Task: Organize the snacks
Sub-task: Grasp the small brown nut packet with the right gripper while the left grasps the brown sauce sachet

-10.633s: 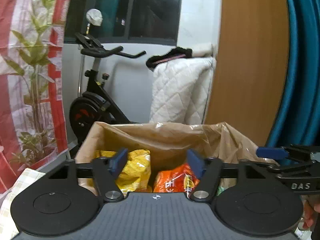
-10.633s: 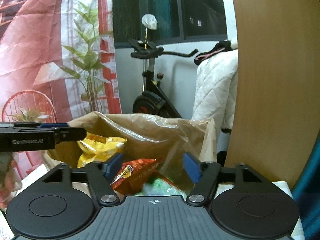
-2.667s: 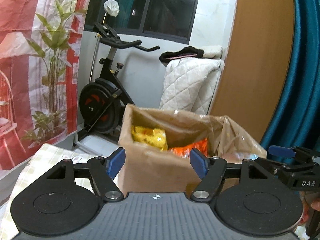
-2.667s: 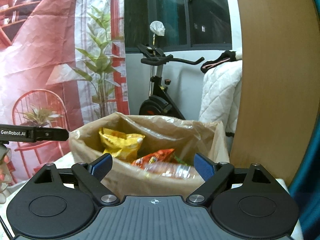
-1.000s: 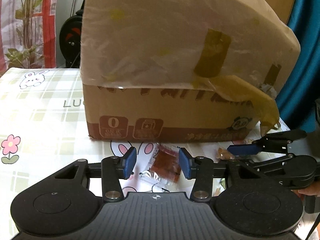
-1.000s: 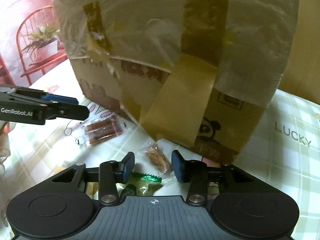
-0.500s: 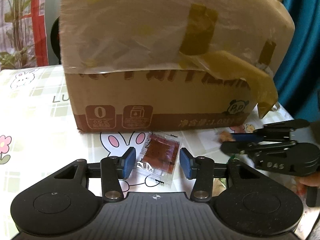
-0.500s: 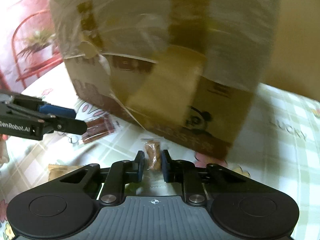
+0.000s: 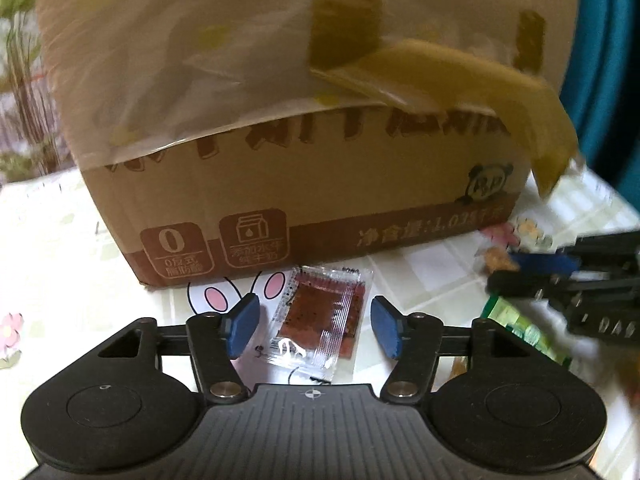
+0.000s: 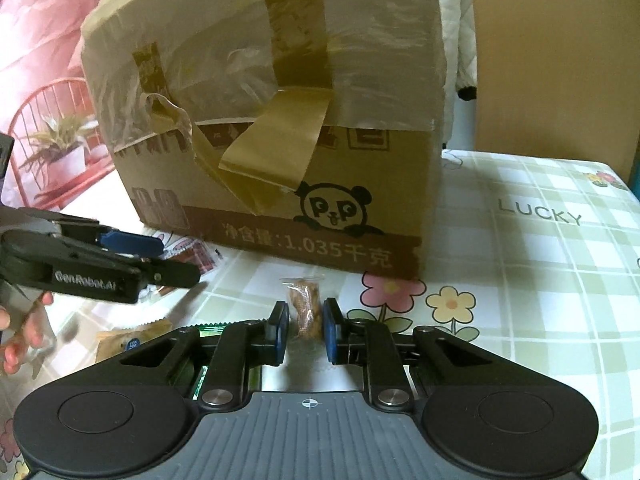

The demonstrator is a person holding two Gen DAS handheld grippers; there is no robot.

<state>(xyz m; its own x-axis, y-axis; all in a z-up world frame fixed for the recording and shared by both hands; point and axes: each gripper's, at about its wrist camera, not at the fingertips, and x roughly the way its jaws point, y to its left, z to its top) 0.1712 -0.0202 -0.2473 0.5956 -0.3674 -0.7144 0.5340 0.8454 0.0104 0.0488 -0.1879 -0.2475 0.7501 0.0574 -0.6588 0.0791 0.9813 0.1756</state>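
A taped cardboard box (image 9: 304,184) stands on the patterned table; it also shows in the right wrist view (image 10: 280,128). A clear packet of reddish-brown snack (image 9: 320,312) lies flat in front of the box, between the blue pads of my open left gripper (image 9: 314,330). My right gripper (image 10: 305,330) is shut on a small clear packet of tan snack (image 10: 306,308). The right gripper shows from the side in the left wrist view (image 9: 560,276), and the left gripper shows in the right wrist view (image 10: 120,256), over the reddish packet (image 10: 196,258).
A green packet (image 9: 520,328) lies under the right gripper. A tan wrapped snack (image 10: 128,340) lies on the checked tablecloth (image 10: 540,280) at lower left. A wooden panel (image 10: 560,60) stands behind the table, with a teal curtain (image 9: 608,60) at the right.
My right gripper has closed on the tan packet. My left gripper has come lower and closer, so the reddish packet now lies between its open pads.
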